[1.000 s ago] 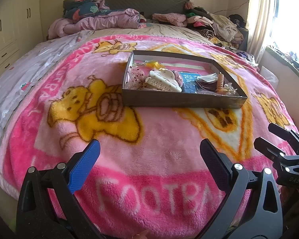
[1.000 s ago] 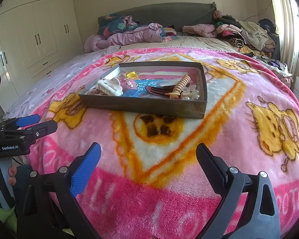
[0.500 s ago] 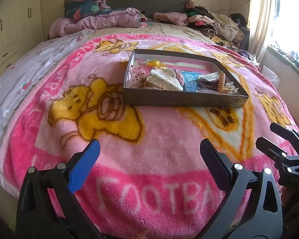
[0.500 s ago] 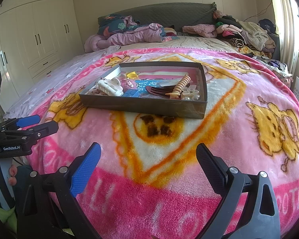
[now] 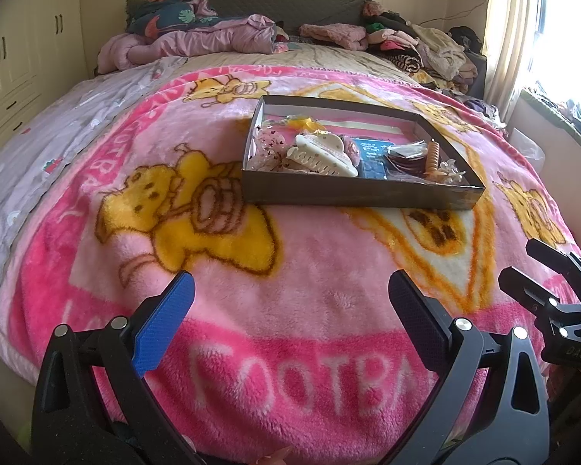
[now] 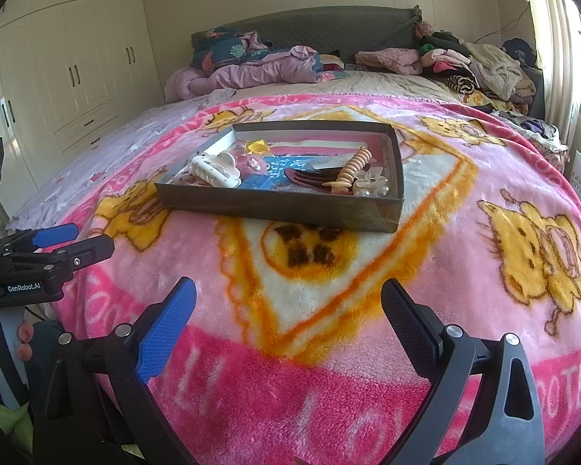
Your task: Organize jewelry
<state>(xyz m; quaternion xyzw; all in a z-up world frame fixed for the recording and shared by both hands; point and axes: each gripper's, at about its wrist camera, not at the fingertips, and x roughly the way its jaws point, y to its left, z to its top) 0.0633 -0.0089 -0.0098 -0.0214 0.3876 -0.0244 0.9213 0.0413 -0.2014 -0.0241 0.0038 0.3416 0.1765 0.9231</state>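
Hovering over the near edge of the blanket (image 5: pixel 290 302), the left gripper (image 5: pixel 290 306) and right gripper (image 6: pixel 288 310) both have their fingers spread wide and hold nothing. The tray (image 6: pixel 275 209) sits well ahead of them in the middle of the bed, with a white claw clip (image 5: pixel 321 155) at its left end, a beaded tan clip (image 6: pixel 350 172) and a small clear clip (image 6: pixel 372 186) at its right, and dark combs (image 6: pixel 306 180) between. By my reading the sorting has not started; this is the approach. Next, one gripper must reach forward over the tray's near wall and close on a single piece, likely the claw clip, without snagging its neighbours.
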